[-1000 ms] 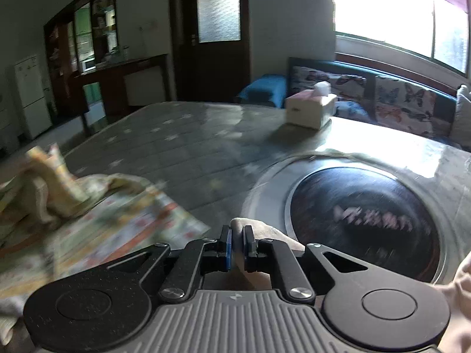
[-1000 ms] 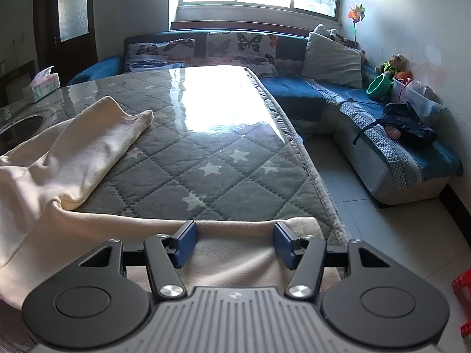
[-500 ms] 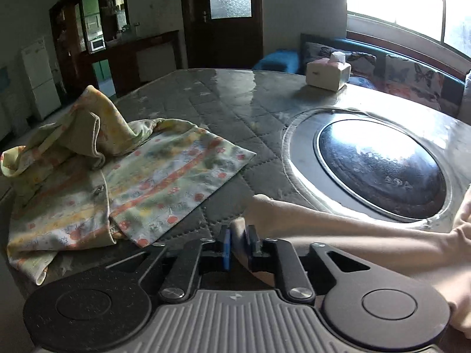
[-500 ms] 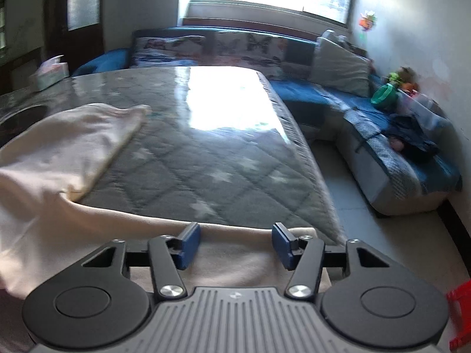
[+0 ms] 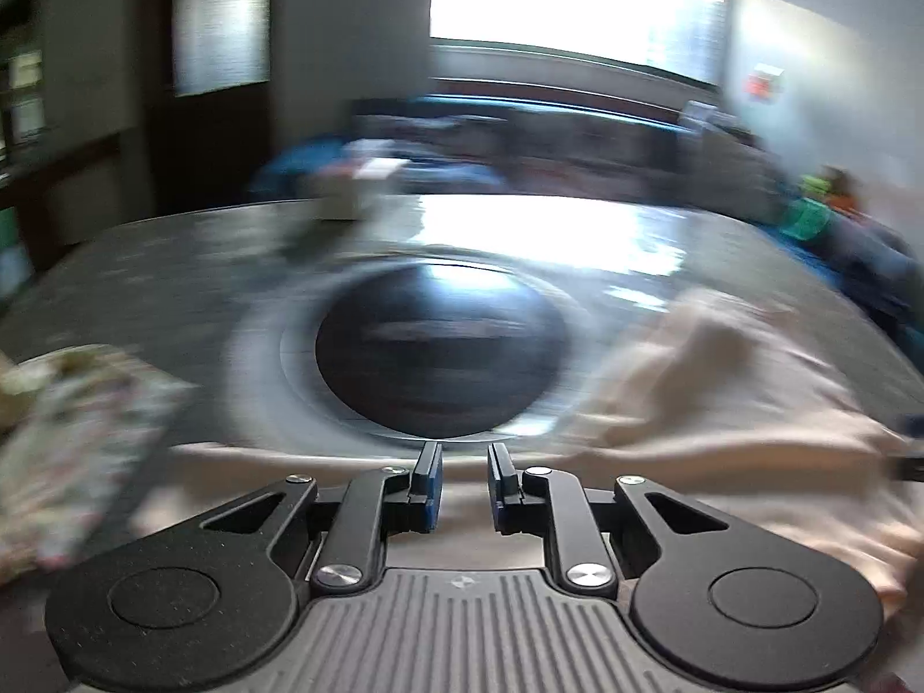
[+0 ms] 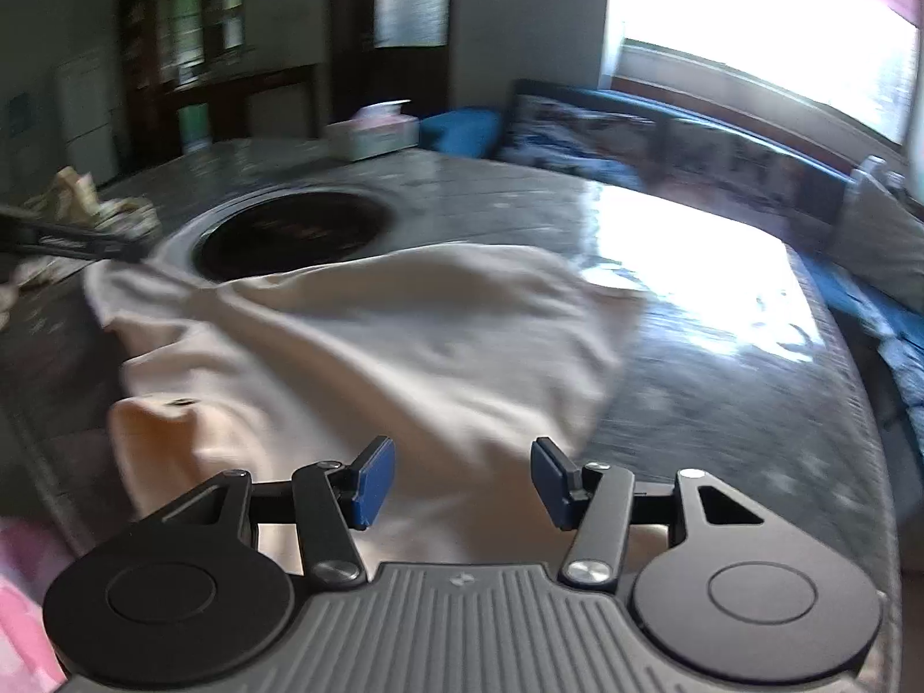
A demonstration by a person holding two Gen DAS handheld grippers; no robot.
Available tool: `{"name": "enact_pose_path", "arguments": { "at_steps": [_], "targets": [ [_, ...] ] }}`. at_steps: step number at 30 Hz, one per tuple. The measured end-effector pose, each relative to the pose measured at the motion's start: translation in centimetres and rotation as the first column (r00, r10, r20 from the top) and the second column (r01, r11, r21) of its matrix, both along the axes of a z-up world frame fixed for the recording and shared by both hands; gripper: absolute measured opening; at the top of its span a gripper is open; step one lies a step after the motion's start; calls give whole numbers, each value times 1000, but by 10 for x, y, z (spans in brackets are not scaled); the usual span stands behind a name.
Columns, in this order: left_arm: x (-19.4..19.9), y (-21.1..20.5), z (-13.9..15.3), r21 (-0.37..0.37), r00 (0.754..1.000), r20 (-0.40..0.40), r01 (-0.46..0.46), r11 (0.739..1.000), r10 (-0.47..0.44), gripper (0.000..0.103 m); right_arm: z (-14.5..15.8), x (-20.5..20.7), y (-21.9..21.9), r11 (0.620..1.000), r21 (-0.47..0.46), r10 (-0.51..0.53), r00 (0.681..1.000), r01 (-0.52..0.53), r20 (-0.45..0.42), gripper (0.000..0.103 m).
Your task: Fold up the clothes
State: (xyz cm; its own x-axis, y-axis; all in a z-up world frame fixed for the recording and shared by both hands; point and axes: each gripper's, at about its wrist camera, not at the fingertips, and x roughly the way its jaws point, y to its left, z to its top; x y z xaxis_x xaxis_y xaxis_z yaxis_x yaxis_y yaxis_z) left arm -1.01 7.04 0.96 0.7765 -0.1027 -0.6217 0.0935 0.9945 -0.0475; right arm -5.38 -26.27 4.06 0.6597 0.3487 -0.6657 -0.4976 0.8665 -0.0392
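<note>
cream garment [image 6: 404, 335]: spread on the quilted table [image 6: 722, 392], one end beside the round black inset [image 6: 294, 231], near edge under both claws.
left gripper [image 5: 465, 482]: released, narrow gap, nothing between the pads.
right gripper [image 6: 462, 482]: released wide above the cloth.
open room: bare tabletop to the right.
floral garment [image 5: 69, 439]: left edge.
tissue box [image 6: 372, 130]: far side, tissue sticking out.

A home living room: sofa [image 6: 664, 133], fridge [image 6: 84, 110], window [image 6: 762, 29].
</note>
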Motion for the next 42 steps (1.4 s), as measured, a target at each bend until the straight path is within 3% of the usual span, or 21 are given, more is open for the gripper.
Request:
{"name": "enact_pose_path", "arguments": {
  "at_steps": [6, 14, 19, 22, 28, 34, 42],
  "targets": [
    [2, -68, -14, -8, 966, -32, 258, 966, -258, 18, -8, -7, 38, 992, -23, 125, 992, -126, -26, 53],
    [-5, -103, -33, 18, 910, -65, 412, 911, -410, 19, -20, -16, 55, 975, -40, 217, 973, -220, -75, 53],
    [1, -105, -31, 9, 894, -90, 442, 897, -439, 19, -18, -17, 55, 968, -34, 243, 965, -248, -96, 53],
    [16, -100, -19, -3, 901, -74, 429, 904, -428, 19, -5, -8, 44, 973, -2, 228, 969, -229, -93, 53],
    [77, -98, 5, 32, 935, -20, 355, 934, -354, 17, 18, 32, 10, 995, 19, 100, 994, -100, -49, 51],
    [154, -102, -1, 23, 954, -49, 297, 955, -295, 14, 23, 93, -27, 998, 34, -57, 998, 58, -33, 41],
    [200, -118, -20, 16, 932, -90, 354, 935, -351, 15, 5, 161, -53, 982, 65, -171, 981, 177, -90, 34]
  ]
}}
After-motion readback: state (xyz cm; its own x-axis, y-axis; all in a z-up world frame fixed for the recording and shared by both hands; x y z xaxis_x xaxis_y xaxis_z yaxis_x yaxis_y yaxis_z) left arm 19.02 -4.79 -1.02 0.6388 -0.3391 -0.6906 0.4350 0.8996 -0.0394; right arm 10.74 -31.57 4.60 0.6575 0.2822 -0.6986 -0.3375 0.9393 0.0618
